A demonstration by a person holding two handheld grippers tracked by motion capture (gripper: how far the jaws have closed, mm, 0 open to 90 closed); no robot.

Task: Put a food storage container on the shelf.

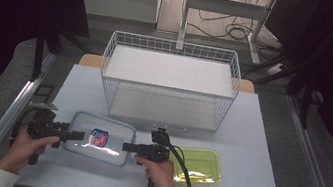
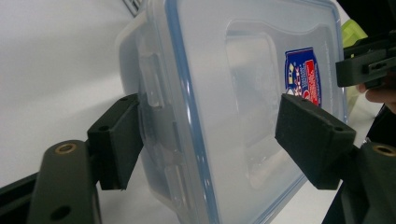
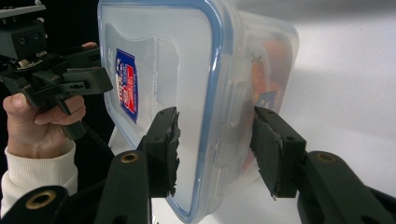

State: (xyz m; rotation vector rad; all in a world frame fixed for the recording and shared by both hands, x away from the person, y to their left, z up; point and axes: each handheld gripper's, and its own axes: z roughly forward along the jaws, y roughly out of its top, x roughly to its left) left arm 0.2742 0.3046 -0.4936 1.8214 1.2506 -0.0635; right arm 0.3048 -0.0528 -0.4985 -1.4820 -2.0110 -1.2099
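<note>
While the clear rectangular plastic food box with the blue-rimmed snap lid (image 1: pixel 101 139) lies flat on the pale grey table (image 1: pixel 248 137), near its front edge, the two hands have brought their tongs to its opposite short ends; the left tongs (image 1: pixel 78 135) reach in from the box's left end and the right tongs (image 1: pixel 126 146) from its right end, pointing at one another across the lid. In the left gripper view the black pads stand wide, one beside the side wall at the lid's clasp (image 2: pixel 152 86) and the other over the lid's top, near the blue and red sticker (image 2: pixel 303 74); whether either pad touches the plastic I cannot tell, but the jaws are not closed on it. In the right gripper view the tongs likewise stand apart, straddling the lid's rim and the clasp on that end; a gap shows on both sides, so nothing is held there. The placing looks deliberate: a pair of tongs at each clasp suggests the latches are to be worked, or the box steadied from both ends. Something orange (image 3: pixel 268 65) shows dimly inside the box. To its right lies a yellow-green plastic tray (image 1: pixel 201 167); behind stands a white wire two-tier shelf basket (image 1: pixel 169 81).
</note>
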